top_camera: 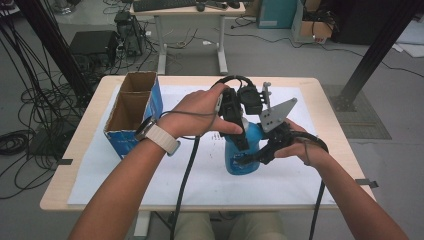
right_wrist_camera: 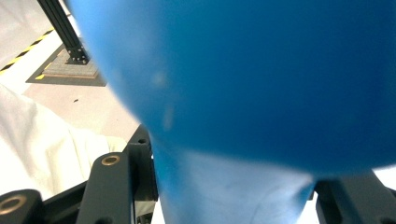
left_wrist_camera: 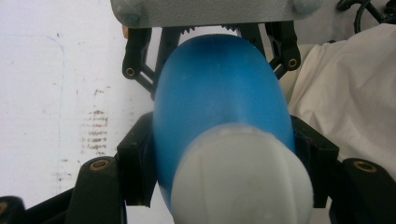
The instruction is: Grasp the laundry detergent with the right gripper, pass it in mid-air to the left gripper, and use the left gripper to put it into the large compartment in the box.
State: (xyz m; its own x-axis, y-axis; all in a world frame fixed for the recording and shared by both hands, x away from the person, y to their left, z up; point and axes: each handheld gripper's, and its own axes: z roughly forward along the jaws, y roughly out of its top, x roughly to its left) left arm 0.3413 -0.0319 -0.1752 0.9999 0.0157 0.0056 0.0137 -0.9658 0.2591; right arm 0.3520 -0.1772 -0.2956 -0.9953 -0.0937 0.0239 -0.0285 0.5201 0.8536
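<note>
The blue bottle (top_camera: 241,150) stands upright on the white sheet (top_camera: 280,180) near the middle of the bench (top_camera: 90,127). The left tongs (top_camera: 242,136) come down from above and clench it just below its white cap (left_wrist_camera: 240,179). The right tongs (top_camera: 250,158) grasp its body from the right side. A cardboard box (top_camera: 131,112) stands well apart at the left.
</note>
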